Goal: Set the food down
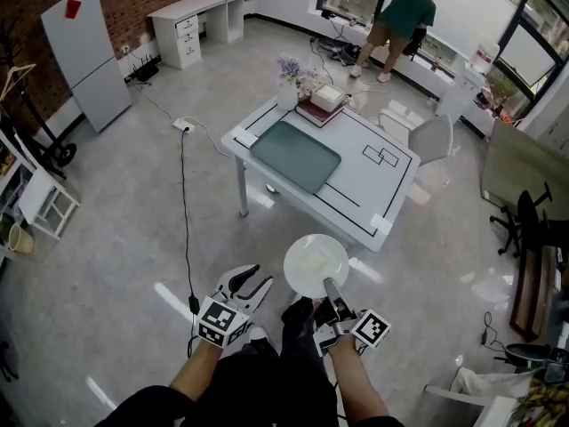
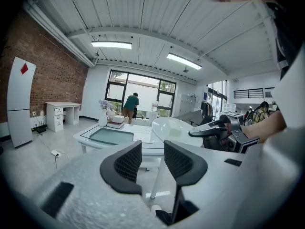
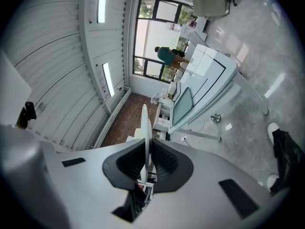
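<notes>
A white plate (image 1: 300, 281) with a pale piece of food (image 1: 314, 261) on it hangs over the floor, short of the white table (image 1: 391, 189). My right gripper (image 1: 330, 286) is shut on the plate's near rim. In the right gripper view the plate (image 3: 144, 123) shows edge-on, pinched between the pads. To its left, my left gripper (image 1: 250, 282) stands open and holds nothing. The left gripper view shows its jaws apart, with the plate (image 2: 172, 128) and the right gripper (image 2: 223, 130) beyond them. A green mat (image 1: 295, 156) lies on the table.
Books (image 1: 318, 108) and a vase of flowers (image 1: 288, 85) stand at the table's far end, a white chair (image 1: 433, 137) beside it. A cable with a power strip (image 1: 184, 125) crosses the floor at left. A person (image 1: 404, 16) stands by the far windows.
</notes>
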### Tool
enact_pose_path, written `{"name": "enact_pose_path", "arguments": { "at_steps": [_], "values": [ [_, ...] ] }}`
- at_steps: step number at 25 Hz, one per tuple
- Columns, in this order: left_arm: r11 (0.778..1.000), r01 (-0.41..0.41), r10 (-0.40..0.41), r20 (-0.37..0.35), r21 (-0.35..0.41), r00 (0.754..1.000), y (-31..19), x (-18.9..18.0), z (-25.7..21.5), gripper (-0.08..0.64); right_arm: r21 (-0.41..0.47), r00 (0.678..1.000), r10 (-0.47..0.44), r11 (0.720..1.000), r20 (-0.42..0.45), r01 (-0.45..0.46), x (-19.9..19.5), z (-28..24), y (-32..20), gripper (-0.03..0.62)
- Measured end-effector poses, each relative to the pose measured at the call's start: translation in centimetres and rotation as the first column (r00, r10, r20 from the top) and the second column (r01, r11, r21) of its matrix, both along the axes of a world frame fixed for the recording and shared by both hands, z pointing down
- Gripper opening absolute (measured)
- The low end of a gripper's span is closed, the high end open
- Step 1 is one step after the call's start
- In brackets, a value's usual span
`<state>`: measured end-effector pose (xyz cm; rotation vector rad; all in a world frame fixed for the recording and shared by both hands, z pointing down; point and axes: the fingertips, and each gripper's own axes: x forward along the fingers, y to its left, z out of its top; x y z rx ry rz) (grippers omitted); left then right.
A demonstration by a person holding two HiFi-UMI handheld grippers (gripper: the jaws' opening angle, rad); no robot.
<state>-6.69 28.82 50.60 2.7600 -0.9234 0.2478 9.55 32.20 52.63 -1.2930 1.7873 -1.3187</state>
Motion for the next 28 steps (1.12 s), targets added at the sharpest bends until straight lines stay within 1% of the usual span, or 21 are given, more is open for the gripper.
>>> {"name": "enact_pose_path", "arguments": {
  "at_steps": [1, 2, 4, 7, 13, 19, 24, 26, 28],
  "values": [
    [1.0, 0.003, -0.003, 0.0, 0.004, 1.0, -0.1, -0.1, 0.0, 0.137, 0.0, 1.0, 0.001, 1.0, 0.002, -0.001, 0.1, 0.1, -0.1, 0.028],
    [1.0, 0.007, -0.007, -0.001, 0.009, 1.0, -0.2, -0.2, -0.1, 0.096, -0.001, 1.0, 0.001, 1.0, 0.0, -0.001, 0.1, 0.2, -0.2, 0.026],
    [1.0, 0.009, -0.009, -0.005, 0.013, 1.0, -0.4, -0.3, -0.1, 0.038, -0.009, 1.0, 0.002, 1.0, 0.004, -0.002, 0.2, 0.5, -0.4, 0.026],
    [1.0, 0.001, -0.001, -0.004, 0.01, 1.0, -0.7, -0.3, 0.0, 0.011, -0.02, 1.0, 0.005, 1.0, 0.028, -0.005, 0.0, 0.7, -0.9, 0.026],
    [1.0, -0.005, 0.005, 0.005, -0.007, 1.0, -1.7, 0.1, 0.6, 0.006, -0.036, 0.999, 0.003, 0.999, 0.049, -0.001, 0.1, 1.1, -2.0, 0.028],
    [1.0, -0.001, 0.001, 0.006, 0.015, 1.0, -3.8, 1.2, 0.7, 0.008, -0.049, 0.999, -0.003, 0.999, 0.048, 0.005, 1.0, 1.5, -3.9, 0.027],
    [0.999, 0.032, -0.032, 0.012, 0.029, 0.999, -6.7, 1.9, 1.1, 0.009, -0.073, 0.998, -0.014, 0.997, 0.055, 0.018, 1.9, 2.3, -7.2, 0.028],
    [0.998, 0.053, -0.053, 0.015, 0.033, 0.998, -8.5, 2.1, 1.1, 0.026, -0.073, 0.998, -0.031, 0.997, 0.054, 0.035, 2.0, 2.4, -9.1, 0.028],
    [0.998, 0.053, -0.053, 0.02, 0.022, 0.998, -10.0, 2.7, 1.3, 0.054, -0.072, 0.997, -0.048, 0.996, 0.055, 0.052, 2.2, 2.4, -11.1, 0.028]
  ]
}}
